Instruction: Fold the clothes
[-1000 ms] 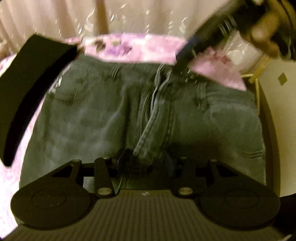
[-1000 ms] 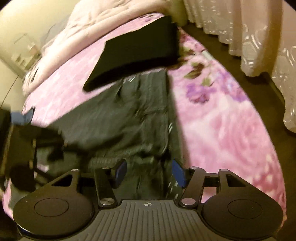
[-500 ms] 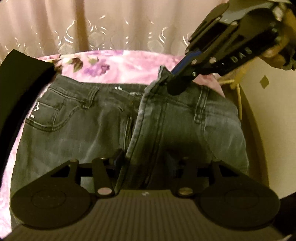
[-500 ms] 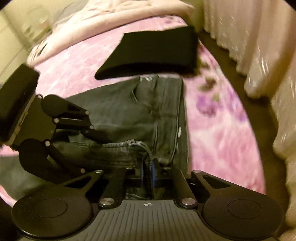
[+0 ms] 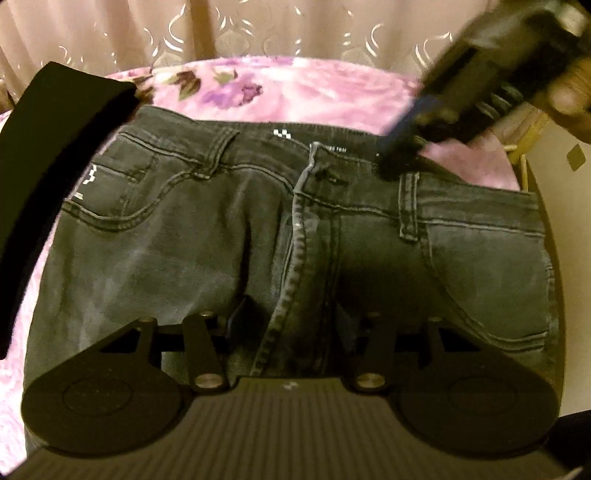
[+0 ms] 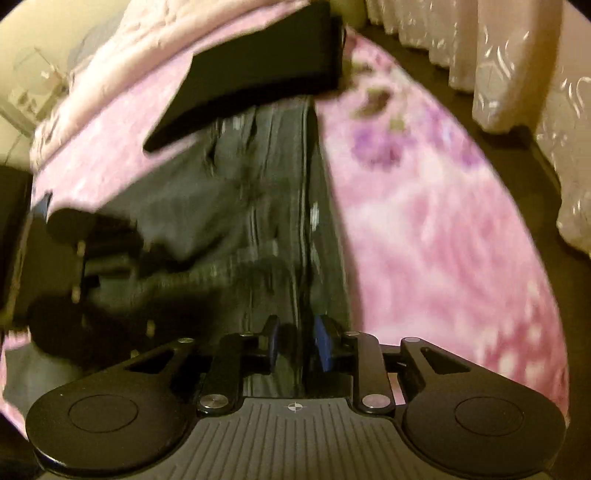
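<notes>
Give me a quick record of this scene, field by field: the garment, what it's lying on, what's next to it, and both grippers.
garment: dark grey jeans, spread front up, fly unfastened
surface: pink floral bedspread
nearby: folded black garment touching the jeans' waistband corner
left gripper: open, straddling the fly seam
right gripper: open, over the waistband, blurred
backdrop: patterned curtain

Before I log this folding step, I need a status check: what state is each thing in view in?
jeans: spread flat on the bed, front up, fly open, not yet folded
folded black garment: folded, lying beside the jeans' waistband
left gripper: open, over the crotch seam
right gripper: open, at the waistband
floral blanket: spread over the bed
curtain: drawn
</notes>
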### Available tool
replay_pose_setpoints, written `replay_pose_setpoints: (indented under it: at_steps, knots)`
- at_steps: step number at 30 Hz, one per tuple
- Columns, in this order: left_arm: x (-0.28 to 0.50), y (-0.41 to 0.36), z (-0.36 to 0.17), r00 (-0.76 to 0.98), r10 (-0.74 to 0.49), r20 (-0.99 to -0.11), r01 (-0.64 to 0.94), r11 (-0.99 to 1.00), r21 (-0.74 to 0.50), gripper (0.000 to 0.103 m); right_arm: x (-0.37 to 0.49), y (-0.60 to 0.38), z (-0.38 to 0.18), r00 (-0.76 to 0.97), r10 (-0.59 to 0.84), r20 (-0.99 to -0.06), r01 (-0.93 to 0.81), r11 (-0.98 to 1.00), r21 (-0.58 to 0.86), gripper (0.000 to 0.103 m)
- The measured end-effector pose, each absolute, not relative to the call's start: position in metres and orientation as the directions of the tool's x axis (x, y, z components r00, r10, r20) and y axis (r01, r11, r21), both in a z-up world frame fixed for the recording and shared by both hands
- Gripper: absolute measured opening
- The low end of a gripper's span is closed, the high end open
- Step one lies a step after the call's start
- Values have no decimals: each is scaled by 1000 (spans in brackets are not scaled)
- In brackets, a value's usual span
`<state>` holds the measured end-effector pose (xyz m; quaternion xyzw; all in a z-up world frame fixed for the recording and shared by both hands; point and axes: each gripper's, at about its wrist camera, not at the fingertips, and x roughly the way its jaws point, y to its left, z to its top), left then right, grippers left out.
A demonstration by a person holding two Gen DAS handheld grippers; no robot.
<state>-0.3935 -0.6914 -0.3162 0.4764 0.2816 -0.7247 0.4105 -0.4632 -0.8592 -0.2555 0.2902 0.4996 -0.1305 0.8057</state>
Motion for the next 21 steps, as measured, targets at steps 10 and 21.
replay_pose_setpoints:
  at_steps: [10, 21]
  knots:
    - [-353, -632, -263, -169, -350, -922, 943, -330, -48, 44, -452, -811, -220, 536, 29, -844, 459, 829, 320, 69]
    - [-218, -451, -244, 53, -278, -959, 998, 59, 38, 45, -369, -703, -209, 509, 162, -845, 255, 909, 328, 69]
